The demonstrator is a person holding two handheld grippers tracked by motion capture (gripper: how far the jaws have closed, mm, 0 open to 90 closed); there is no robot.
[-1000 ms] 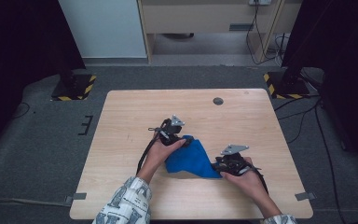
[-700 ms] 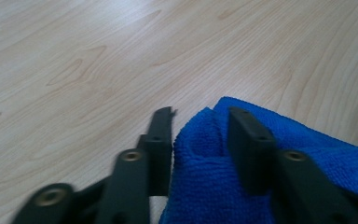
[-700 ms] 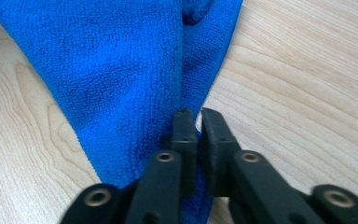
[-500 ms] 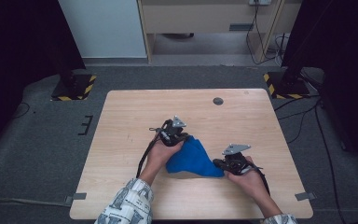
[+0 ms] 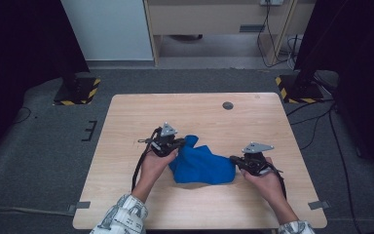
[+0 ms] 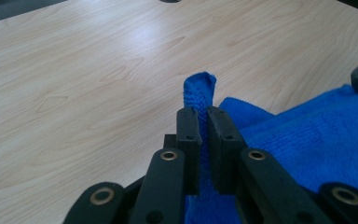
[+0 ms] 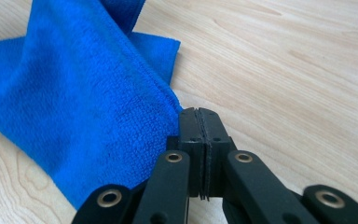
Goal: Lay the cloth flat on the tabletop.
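Note:
A crumpled blue cloth (image 5: 202,165) lies on the wooden table (image 5: 199,109) between the person's two hands. My left gripper (image 5: 182,142) sits at the cloth's upper left corner. In the left gripper view its jaws (image 6: 204,112) pinch a fold of the cloth (image 6: 200,88) that sticks up past the tips. My right gripper (image 5: 233,159) is at the cloth's right edge. In the right gripper view its jaws (image 7: 199,112) are pressed together, with the hem of the cloth (image 7: 74,93) running in at their left side.
A small dark round hole (image 5: 228,105) sits in the tabletop at the back right. Bare wood surrounds the cloth on all sides. Black stands with striped bases (image 5: 78,92) flank the table on the floor, and cables trail at the right.
Both grippers have closed on the cloth. The left hand has shifted slightly left, the right hand right and a little up. The cloth is drawn wider between them.

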